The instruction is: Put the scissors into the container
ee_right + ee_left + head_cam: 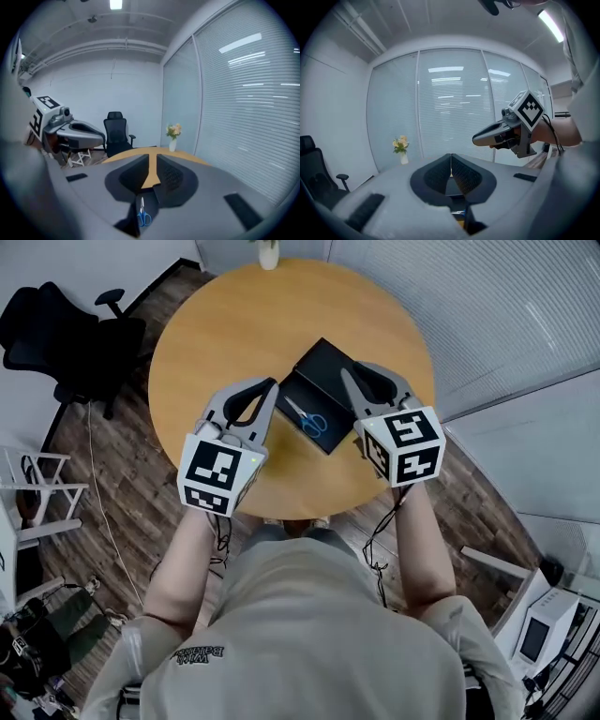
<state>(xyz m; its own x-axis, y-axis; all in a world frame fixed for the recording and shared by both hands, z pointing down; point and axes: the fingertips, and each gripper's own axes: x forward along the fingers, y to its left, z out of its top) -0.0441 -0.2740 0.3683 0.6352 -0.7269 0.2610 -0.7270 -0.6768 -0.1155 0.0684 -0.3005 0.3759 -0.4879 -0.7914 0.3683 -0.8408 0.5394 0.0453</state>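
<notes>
Two empty tools flank the black container (323, 367) on the desk (234, 324), the left gripper (271, 385) with jaws together and the right gripper (346, 373) slightly parted, while the scissors (309, 416) lie flat on its near half, probably light, stiff and slippery, best pinched near the pivot.

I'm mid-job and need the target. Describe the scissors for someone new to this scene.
Find the round wooden table; on its near side sits a black rectangular container. The scissors lie on its near half: silver blades, blue handle loops, the only coloured thing there.
</notes>
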